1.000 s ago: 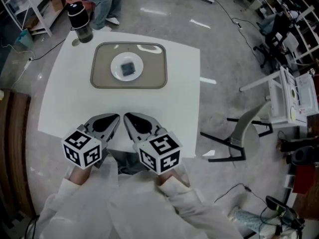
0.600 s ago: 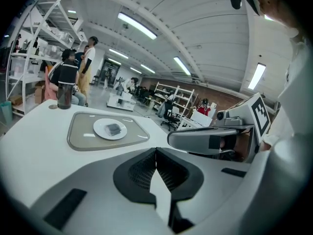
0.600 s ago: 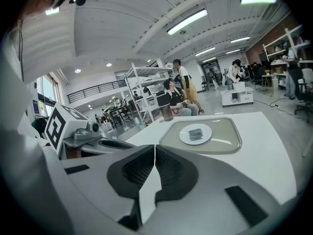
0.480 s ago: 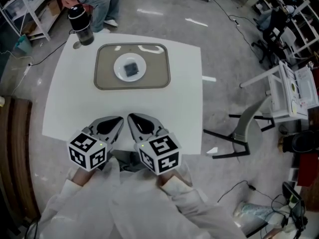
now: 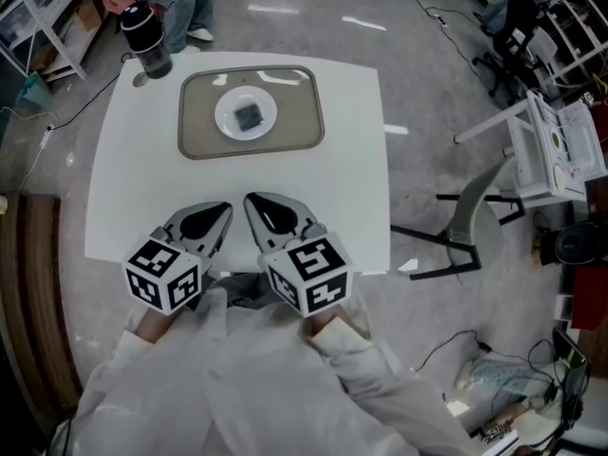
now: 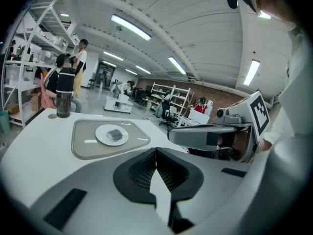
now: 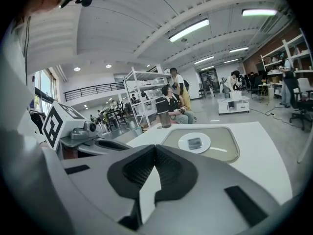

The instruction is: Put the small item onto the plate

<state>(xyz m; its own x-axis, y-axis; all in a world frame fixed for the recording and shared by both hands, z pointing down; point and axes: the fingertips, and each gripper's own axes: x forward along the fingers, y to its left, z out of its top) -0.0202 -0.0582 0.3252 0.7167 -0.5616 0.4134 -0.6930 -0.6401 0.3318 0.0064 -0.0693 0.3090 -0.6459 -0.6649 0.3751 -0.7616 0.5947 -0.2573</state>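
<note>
Far beyond left gripper (image 5: 221, 211), right gripper (image 5: 253, 201): small item (image 5: 248, 115) on plate (image 5: 225, 122).

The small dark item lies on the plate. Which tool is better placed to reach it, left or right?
Right, but only narrowly: the right tool lies slightly nearer the plate holding the small item. The left tool beside it is equally shut and empty.
</note>
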